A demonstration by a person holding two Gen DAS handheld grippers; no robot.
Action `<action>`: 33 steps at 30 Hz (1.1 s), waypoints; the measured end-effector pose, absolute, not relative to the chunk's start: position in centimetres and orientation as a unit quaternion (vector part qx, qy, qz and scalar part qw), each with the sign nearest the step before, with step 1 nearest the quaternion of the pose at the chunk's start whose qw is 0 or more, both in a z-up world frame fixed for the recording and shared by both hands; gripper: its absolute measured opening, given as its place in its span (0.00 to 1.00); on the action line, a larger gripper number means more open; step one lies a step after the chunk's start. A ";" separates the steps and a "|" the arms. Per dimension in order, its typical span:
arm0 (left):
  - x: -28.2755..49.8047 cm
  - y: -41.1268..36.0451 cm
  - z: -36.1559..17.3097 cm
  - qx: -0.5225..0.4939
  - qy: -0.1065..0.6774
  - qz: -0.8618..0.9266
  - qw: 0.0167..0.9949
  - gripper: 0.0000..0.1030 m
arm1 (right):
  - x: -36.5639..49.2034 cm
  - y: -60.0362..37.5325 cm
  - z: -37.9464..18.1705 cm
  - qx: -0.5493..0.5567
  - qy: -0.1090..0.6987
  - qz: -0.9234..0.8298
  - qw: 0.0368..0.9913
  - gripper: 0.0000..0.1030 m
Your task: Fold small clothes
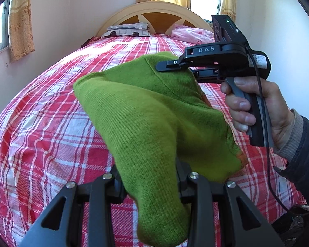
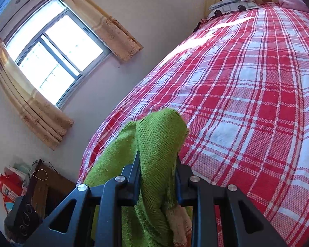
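A small green knit garment [image 1: 150, 111] hangs in the air above the bed, stretched between both grippers. My left gripper [image 1: 148, 177] is shut on its near end, and the cloth drapes over the fingers. My right gripper [image 1: 175, 66], held in a hand at the right of the left wrist view, is shut on the garment's far edge. In the right wrist view the right gripper [image 2: 157, 164] pinches a bunched fold of the green garment [image 2: 160, 135]; a pale patterned part shows lower down.
A bed with a red and white plaid sheet [image 1: 51, 135] lies under the garment. Pillows [image 1: 127, 29] and a pink blanket [image 1: 192, 34] sit by the headboard. A curtained window [image 2: 51, 57] and a cluttered low cabinet [image 2: 43, 183] are left of the bed.
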State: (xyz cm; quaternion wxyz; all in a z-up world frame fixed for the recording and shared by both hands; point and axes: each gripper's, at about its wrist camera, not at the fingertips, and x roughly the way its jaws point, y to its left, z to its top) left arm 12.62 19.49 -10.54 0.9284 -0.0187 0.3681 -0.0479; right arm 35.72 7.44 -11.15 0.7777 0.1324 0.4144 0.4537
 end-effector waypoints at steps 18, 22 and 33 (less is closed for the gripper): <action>11.4 20.7 -12.7 -0.037 0.379 -0.052 0.923 0.35 | 36.6 9.5 -13.9 0.128 0.442 0.425 0.779 0.26; 11.1 20.6 -13.3 -0.032 0.373 -0.050 0.926 0.37 | 36.9 9.2 -14.6 0.135 0.450 0.419 0.777 0.26; 10.5 20.5 -13.6 -0.018 0.376 -0.038 0.926 0.56 | 36.2 8.3 -15.1 0.134 0.451 0.399 0.787 0.30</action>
